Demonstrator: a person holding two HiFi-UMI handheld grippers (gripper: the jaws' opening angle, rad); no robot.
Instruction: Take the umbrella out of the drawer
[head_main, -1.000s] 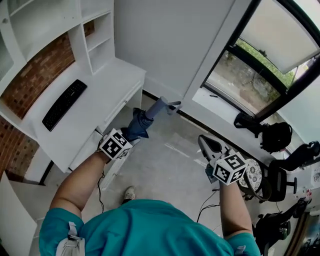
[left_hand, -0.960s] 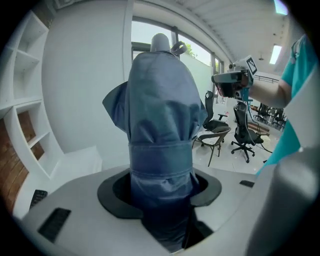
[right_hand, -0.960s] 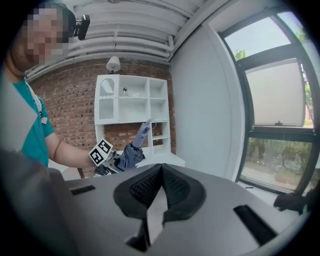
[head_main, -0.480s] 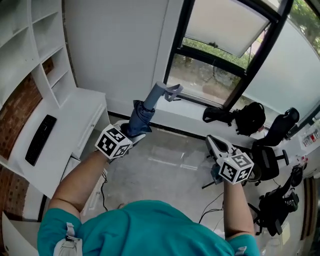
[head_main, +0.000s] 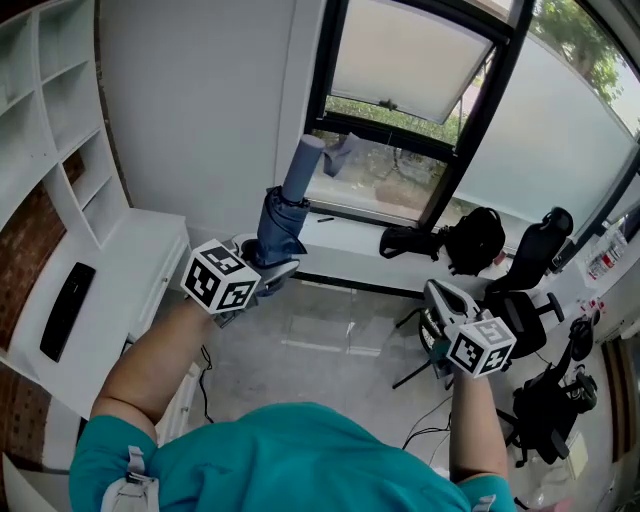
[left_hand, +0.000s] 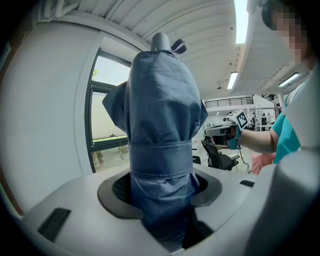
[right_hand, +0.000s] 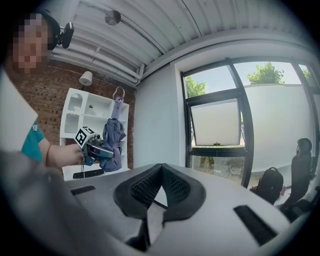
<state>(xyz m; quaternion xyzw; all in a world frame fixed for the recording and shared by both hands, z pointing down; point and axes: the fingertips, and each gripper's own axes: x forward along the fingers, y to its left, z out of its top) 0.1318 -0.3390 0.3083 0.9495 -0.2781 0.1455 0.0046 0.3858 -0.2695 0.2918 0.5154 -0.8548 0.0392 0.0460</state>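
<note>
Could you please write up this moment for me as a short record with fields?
left tongs: shut on the folded blue umbrella
umbrella pose: held in the air, handle end up, in front of the window
right tongs: shut, nothing between them
desk: white, with a black keyboard on it
</note>
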